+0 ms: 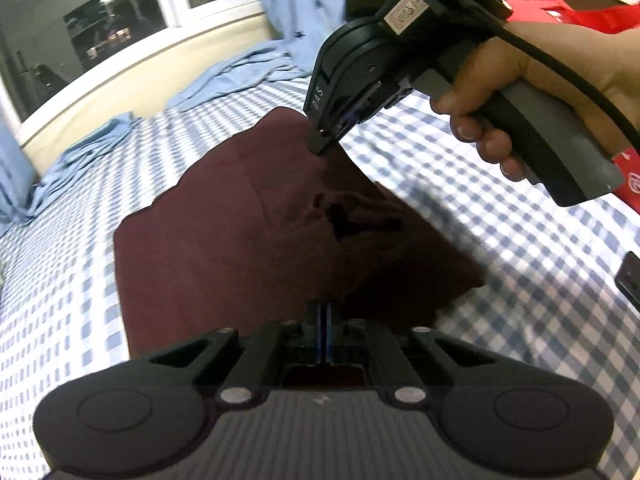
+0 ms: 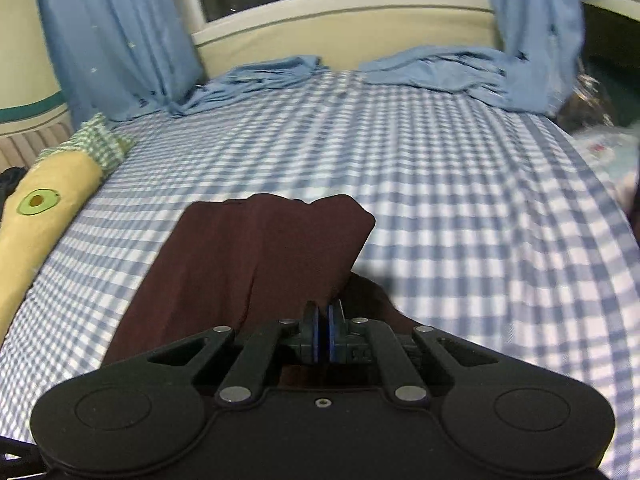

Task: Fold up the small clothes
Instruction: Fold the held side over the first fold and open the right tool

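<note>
Left gripper (image 1: 323, 312) fingers pressed together, pinching the near edge of the maroon garment (image 1: 240, 232). Right gripper (image 2: 325, 320) fingers also closed tight, gripping the same garment (image 2: 256, 264) at a corner; in the left wrist view its tip (image 1: 320, 146) bites the cloth's far edge and lifts it, with a hand (image 1: 520, 96) around the grey handle. Garment partly raised between the two grips, the rest lying flat and creased on the blue-white checked bed (image 2: 460, 220), about mid-bed. Light blue cloth (image 2: 276, 76) bunched along the bed's far edge under the window (image 1: 100, 20), blue curtains (image 2: 116, 36) hanging there. Yellow avocado-print pillow (image 2: 44, 216) on the bed's left edge. Red item (image 1: 552, 8) beyond the right edge, blurred.
</note>
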`<state>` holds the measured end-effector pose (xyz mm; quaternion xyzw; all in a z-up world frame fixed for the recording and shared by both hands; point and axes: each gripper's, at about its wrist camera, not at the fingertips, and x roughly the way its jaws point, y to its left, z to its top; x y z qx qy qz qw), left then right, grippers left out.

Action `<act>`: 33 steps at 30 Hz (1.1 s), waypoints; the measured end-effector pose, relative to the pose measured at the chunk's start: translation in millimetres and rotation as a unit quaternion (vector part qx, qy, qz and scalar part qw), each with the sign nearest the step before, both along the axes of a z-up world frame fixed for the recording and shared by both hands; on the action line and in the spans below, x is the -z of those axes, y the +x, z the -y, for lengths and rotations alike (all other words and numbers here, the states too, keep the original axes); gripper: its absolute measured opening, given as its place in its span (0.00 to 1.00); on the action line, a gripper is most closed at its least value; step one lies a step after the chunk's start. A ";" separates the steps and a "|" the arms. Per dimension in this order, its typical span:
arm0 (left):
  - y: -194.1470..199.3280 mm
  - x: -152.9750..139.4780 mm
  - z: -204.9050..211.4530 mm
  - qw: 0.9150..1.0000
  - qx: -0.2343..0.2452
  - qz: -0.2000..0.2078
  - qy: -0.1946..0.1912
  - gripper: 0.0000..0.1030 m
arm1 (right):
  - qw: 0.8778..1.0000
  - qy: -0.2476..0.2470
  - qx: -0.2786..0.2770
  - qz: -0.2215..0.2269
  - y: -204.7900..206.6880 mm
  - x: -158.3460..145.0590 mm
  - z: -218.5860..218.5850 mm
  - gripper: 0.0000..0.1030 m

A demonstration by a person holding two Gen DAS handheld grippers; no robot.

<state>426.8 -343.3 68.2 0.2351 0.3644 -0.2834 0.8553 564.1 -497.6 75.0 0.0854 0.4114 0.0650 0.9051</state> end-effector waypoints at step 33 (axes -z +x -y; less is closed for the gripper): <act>6.0 36.5 27.0 0.995 0.006 -0.104 0.003 0.03 | 0.995 0.007 0.041 -0.086 -11.6 76.8 57.5 0.03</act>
